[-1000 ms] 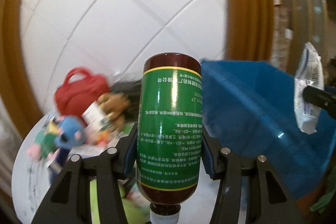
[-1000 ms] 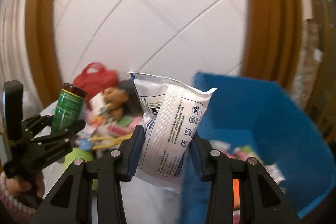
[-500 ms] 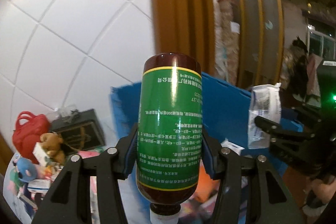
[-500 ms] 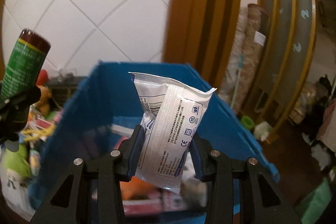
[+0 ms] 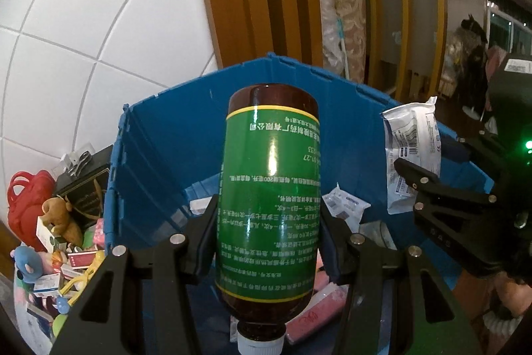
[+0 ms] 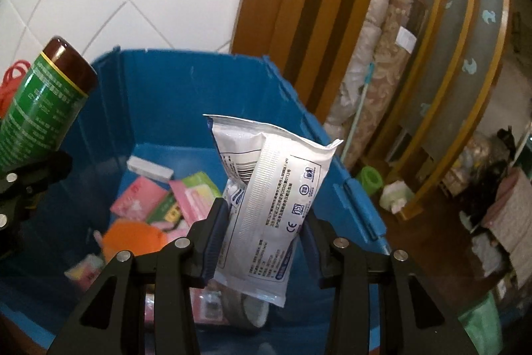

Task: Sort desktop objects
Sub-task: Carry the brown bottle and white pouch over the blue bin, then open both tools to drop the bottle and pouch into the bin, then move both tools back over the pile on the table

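My left gripper [image 5: 267, 228] is shut on a brown medicine bottle [image 5: 269, 188] with a green label, held cap towards the camera above the open blue bin [image 5: 166, 128]. My right gripper [image 6: 266, 222] is shut on a white mask packet [image 6: 269, 198] above the same blue bin [image 6: 186, 95]. The bottle also shows at the left of the right wrist view [image 6: 40, 108]. The packet [image 5: 412, 148] and right gripper [image 5: 442, 188] show at the right of the left wrist view. The bin holds several pink, green and orange packs [image 6: 159, 202].
A cluttered table at the left carries a red bag [image 5: 26, 198], a brown plush bear [image 5: 60, 215], a black box [image 5: 83, 188] and small boxes. White tiled wall [image 5: 83, 22] stands behind. Wooden posts, rolled rugs [image 6: 375, 82] and floor clutter lie to the right.
Both grippers have swung right from the table to above the blue bin, still holding the bottle and the packet. The bin's inside has come into full view.
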The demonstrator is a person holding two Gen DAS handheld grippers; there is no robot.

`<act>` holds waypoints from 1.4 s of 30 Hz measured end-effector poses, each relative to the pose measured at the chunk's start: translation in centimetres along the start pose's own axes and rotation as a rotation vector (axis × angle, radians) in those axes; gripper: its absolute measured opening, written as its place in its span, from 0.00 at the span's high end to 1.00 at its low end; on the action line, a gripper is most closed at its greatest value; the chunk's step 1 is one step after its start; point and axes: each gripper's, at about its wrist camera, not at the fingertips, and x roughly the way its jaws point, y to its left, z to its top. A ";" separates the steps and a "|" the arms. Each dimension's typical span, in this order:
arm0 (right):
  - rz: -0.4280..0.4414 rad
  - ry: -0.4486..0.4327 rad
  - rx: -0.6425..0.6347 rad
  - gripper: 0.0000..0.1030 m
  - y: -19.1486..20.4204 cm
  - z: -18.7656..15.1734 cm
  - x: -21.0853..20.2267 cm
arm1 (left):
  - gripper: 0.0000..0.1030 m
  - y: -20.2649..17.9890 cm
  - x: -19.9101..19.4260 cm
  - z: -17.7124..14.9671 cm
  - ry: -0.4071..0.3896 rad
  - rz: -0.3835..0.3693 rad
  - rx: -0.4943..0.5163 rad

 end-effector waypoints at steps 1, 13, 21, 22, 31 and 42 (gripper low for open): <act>-0.002 0.007 -0.004 0.60 -0.2 -0.2 0.4 | 0.50 -0.1 0.0 0.1 -0.003 0.002 -0.001; 0.004 0.010 0.012 0.17 -1.5 -0.4 1.0 | 0.19 -0.7 -0.9 0.1 -0.035 0.067 0.025; -0.031 -0.045 0.012 0.00 -0.9 -0.1 -1.6 | 0.19 0.7 -2.6 -0.6 -0.062 0.068 -0.004; -0.030 -0.052 0.014 0.00 -0.8 0.0 -2.0 | 0.19 1.1 -3.2 -0.7 -0.075 0.072 -0.009; 0.125 -0.170 0.050 0.00 3.8 2.0 -7.4 | 0.04 8.5 -8.1 -3.3 -0.179 0.203 -0.111; 0.374 -0.272 0.033 0.00 17.5 6.3 -11.9 | 0.04 25.6 -11.7 -11.3 -0.161 0.394 -0.302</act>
